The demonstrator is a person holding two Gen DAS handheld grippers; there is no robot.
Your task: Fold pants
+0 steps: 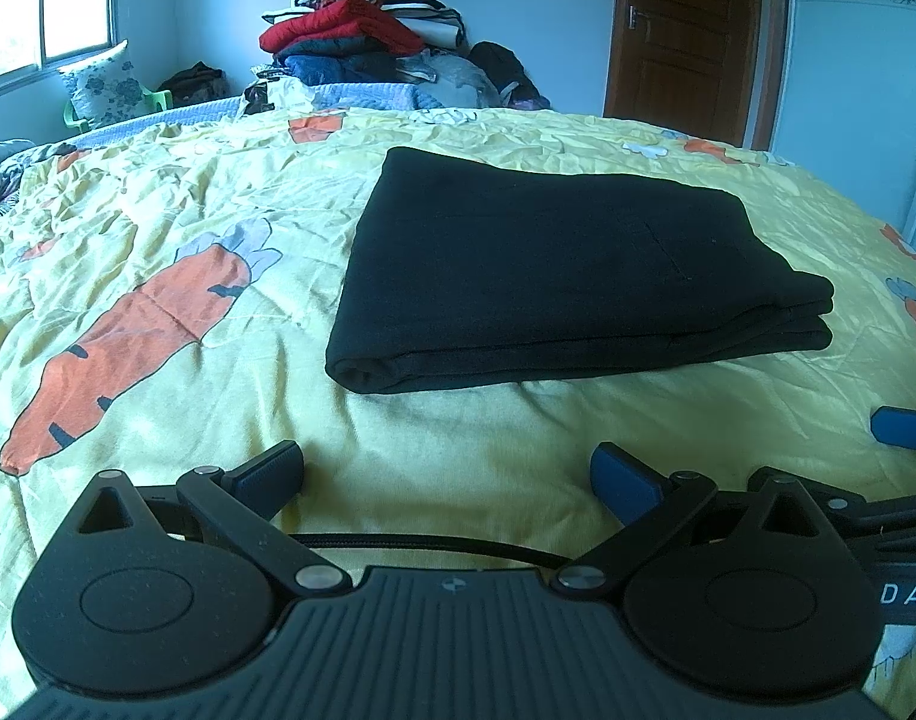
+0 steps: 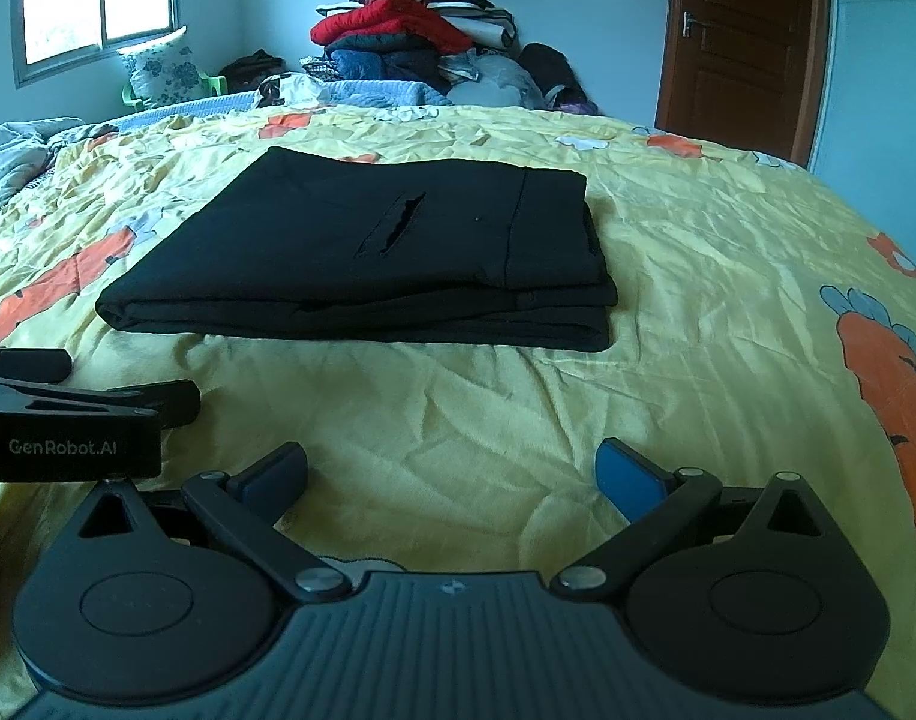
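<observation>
Clearly "GenRobot.AI" marks the left gripper [image 2: 68,402]; both grippers' fingers spread wide, empty, near folded pants [image 2: 362,258].

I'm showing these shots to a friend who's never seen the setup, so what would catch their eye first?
First, the black folded pants, a neat stack lying in the middle of the yellow carrot-print bedspread. Next, the open left gripper and open right gripper, both empty, low in the foreground short of the pants. Behind the bed, a tall clothes pile with a red garment stands against the wall.
</observation>
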